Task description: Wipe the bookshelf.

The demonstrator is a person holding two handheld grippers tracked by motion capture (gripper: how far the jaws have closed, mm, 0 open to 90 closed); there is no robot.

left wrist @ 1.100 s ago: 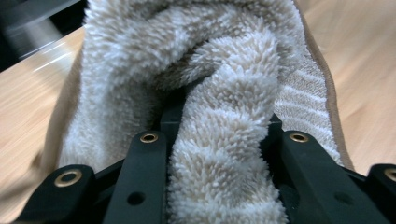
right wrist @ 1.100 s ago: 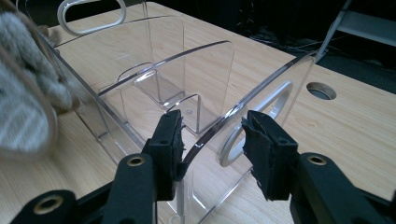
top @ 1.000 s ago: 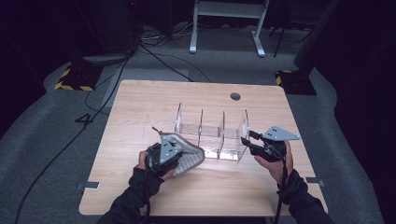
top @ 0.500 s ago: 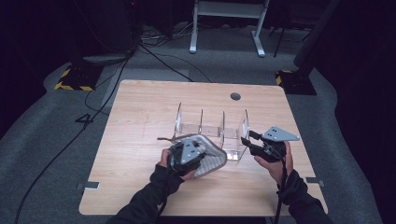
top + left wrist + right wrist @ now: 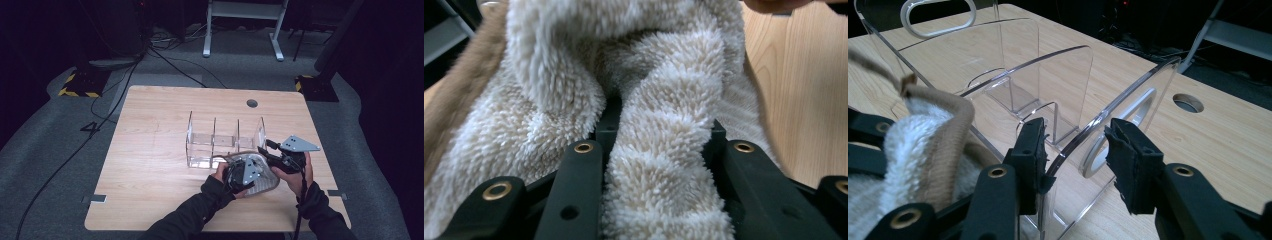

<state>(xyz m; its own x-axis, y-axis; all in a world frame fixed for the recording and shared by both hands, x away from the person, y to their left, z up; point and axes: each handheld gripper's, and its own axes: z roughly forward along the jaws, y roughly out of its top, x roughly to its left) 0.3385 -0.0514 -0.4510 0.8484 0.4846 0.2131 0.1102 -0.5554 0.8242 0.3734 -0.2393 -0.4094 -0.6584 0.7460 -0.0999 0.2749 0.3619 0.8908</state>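
Left tool [image 5: 245, 172] pinching a fleecy slipper [image 5: 664, 165]: cream pile, long and shaggy, bulging thick between the black jaws, with a tan ribbed band [image 5: 459, 95] along one edge. Seen from above, the slipper's pale sole [image 5: 264, 181] lying low over the pale wood-grain tabletop [image 5: 150, 165], just in front of a clear acrylic organizer [image 5: 200, 145] and right beside the right tool [image 5: 267, 150]. Right tool straddling the organizer's end wall [image 5: 1108, 125], a curved transparent panel with an oval handle cut-out; jaws spread, one foam pad close against the panel, the other standing clear of it. Thin upright dividers inside, glossy and see-through. Slipper's tan rim [image 5: 948, 135] and white fleece just beside the right tool's jaw.
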